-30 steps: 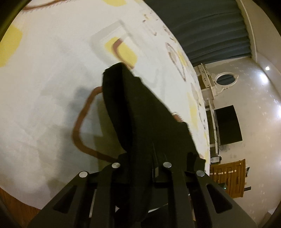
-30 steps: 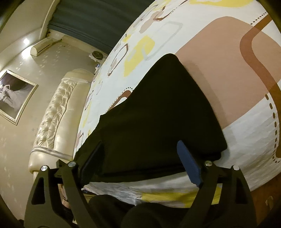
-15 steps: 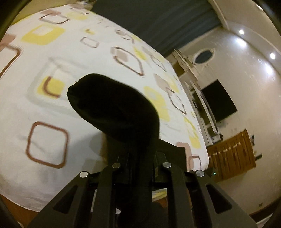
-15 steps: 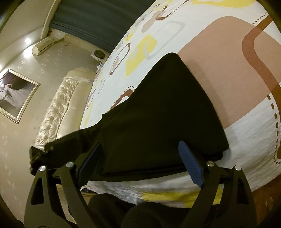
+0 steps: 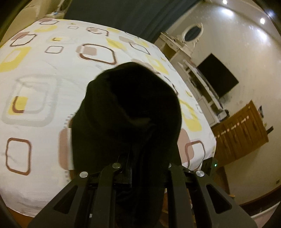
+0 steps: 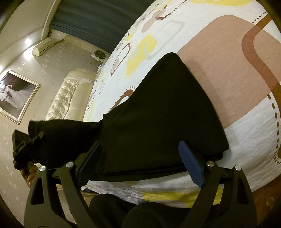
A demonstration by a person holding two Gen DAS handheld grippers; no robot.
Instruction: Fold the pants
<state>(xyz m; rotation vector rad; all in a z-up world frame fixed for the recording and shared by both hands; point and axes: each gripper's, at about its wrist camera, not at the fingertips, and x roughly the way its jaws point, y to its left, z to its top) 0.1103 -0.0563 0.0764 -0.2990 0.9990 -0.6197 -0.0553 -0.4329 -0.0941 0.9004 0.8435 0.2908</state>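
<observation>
One end of the black pants (image 6: 163, 112) is gripped in the closed left gripper (image 5: 138, 168) – lifted for folding over; the right gripper (image 6: 140, 161) is held open above the bed (image 6: 245, 136).

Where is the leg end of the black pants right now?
Clamped in the left gripper, lifted off the bed at the right wrist view's left edge; the rest of the pants lies flat.

Patterned bed sheet (image 5: 43, 122), dark curtains (image 5: 114, 15), wall television (image 5: 217, 75), wooden cabinet (image 5: 242, 135), tufted headboard (image 6: 65, 101), framed picture (image 6: 15, 98), air conditioner (image 6: 43, 46)
</observation>
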